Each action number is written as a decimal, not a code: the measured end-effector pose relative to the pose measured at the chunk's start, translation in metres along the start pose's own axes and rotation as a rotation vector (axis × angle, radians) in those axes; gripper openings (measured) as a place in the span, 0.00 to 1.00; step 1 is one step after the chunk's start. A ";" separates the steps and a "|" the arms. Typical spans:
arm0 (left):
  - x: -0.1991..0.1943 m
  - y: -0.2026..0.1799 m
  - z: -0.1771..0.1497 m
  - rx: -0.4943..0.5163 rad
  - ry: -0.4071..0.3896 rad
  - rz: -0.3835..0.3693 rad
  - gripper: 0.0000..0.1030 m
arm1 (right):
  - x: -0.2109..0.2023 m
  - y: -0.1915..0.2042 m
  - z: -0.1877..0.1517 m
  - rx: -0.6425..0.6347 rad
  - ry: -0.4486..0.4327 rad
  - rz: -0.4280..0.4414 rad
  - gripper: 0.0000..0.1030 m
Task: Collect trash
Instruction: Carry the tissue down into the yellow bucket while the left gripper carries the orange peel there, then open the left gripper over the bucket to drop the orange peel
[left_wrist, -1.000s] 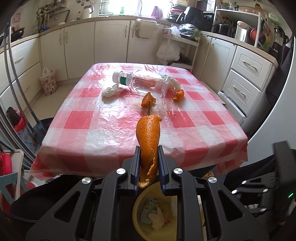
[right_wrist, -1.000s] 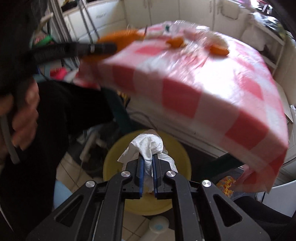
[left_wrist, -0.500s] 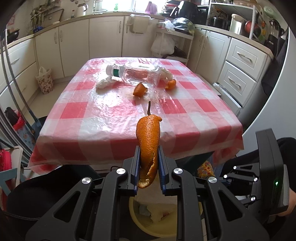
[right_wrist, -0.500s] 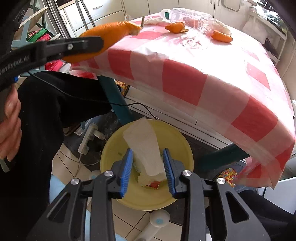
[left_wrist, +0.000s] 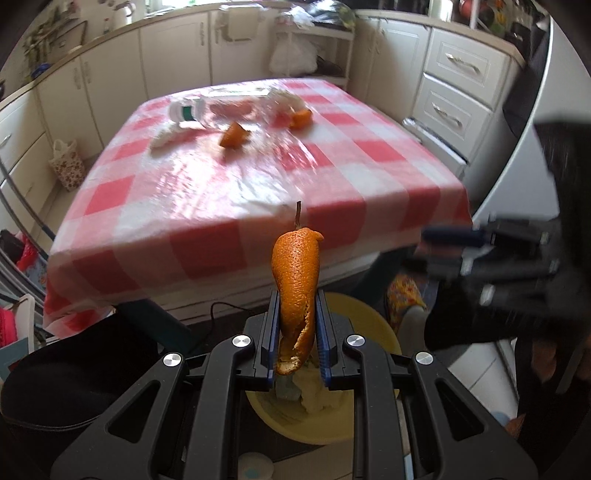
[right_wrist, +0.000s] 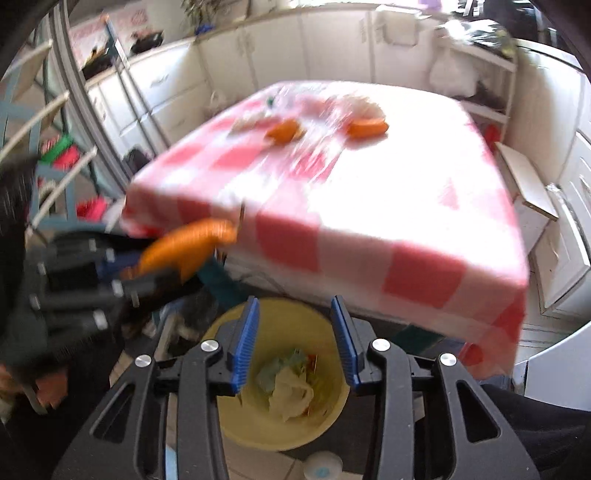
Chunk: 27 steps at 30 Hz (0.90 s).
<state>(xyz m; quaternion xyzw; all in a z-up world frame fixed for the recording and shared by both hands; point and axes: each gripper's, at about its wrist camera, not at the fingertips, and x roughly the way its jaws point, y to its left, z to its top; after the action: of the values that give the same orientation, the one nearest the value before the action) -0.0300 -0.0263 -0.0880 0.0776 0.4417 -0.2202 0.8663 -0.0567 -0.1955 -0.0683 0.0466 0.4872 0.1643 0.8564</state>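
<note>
My left gripper (left_wrist: 295, 306) is shut on a long orange peel (left_wrist: 296, 275) with a stem, held over the yellow bin (left_wrist: 373, 321) on the floor. In the right wrist view that same peel (right_wrist: 184, 251) shows at the left, blurred. My right gripper (right_wrist: 293, 314) hangs above the yellow bin (right_wrist: 229, 424) with its jaws opening and nothing between them. A crumpled white tissue (right_wrist: 290, 391) lies in the bin among other scraps. On the checked table (left_wrist: 332, 229) lie a clear plastic bottle (left_wrist: 221, 107), two orange peel pieces (left_wrist: 233, 136) and a white tissue (left_wrist: 166, 137).
The table stands in a kitchen with white cabinets (left_wrist: 177, 55) and drawers (left_wrist: 458, 85) around it. A small patterned bag (left_wrist: 68, 162) sits on the floor at the left. A white round lid (right_wrist: 321, 467) lies on the tiles by the bin.
My right gripper opened and let the white tissue drop into the bin, then rose. The left gripper carried the orange peel back off the table edge and down over the bin.
</note>
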 end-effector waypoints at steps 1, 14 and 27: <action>0.002 -0.002 -0.001 0.010 0.009 -0.002 0.17 | -0.004 -0.004 0.001 0.019 -0.025 -0.004 0.40; 0.046 -0.034 -0.026 0.178 0.222 -0.008 0.17 | -0.027 -0.026 0.011 0.160 -0.161 0.016 0.45; 0.076 -0.042 -0.041 0.226 0.369 -0.007 0.18 | -0.034 -0.031 0.012 0.181 -0.192 0.037 0.47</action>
<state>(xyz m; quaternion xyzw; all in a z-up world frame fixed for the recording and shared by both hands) -0.0397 -0.0736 -0.1704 0.2117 0.5656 -0.2534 0.7557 -0.0547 -0.2343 -0.0416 0.1482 0.4147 0.1305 0.8883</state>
